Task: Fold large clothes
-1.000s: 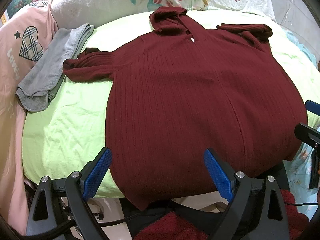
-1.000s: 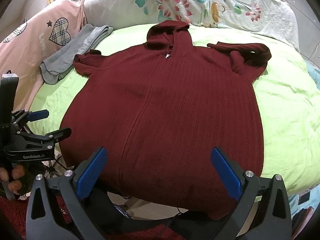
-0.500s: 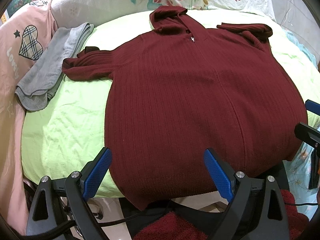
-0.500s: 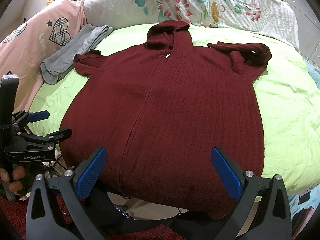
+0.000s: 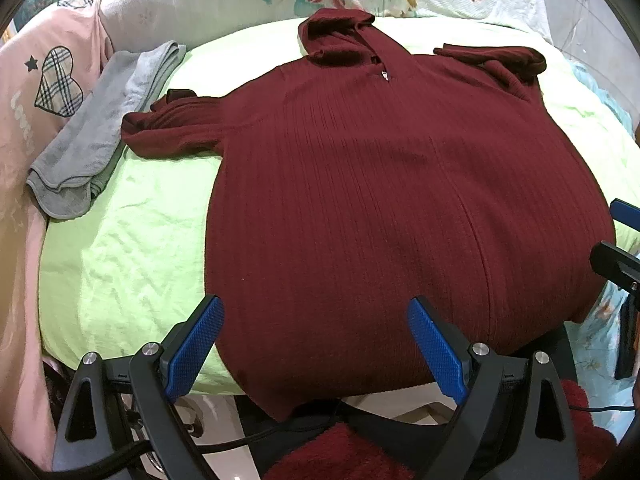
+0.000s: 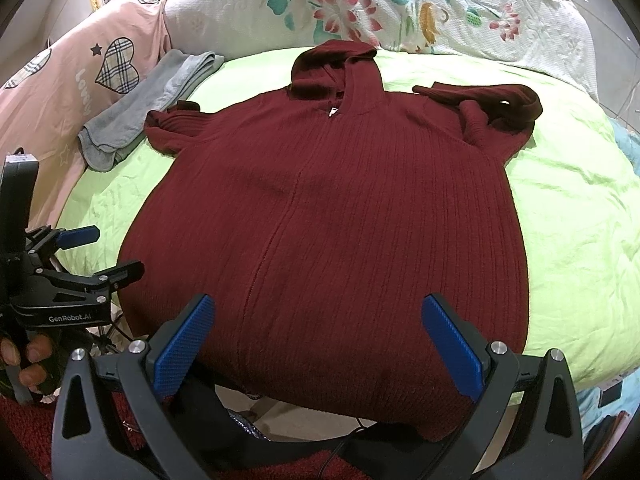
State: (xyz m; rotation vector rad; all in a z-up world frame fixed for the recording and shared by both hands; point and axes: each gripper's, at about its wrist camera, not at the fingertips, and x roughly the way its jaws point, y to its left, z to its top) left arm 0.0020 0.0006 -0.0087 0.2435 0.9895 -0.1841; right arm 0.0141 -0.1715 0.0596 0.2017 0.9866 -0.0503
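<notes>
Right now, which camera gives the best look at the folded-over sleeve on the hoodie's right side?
The right wrist view: the folded sleeve lies fully in frame, its loop and cuff clear on the green sheet. The left wrist view shows the same sleeve near the far edge, flatter and more squeezed.

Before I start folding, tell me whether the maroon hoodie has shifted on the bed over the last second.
No. The maroon hoodie lies as before: its left sleeve end stays beside the folded grey garment.
</notes>
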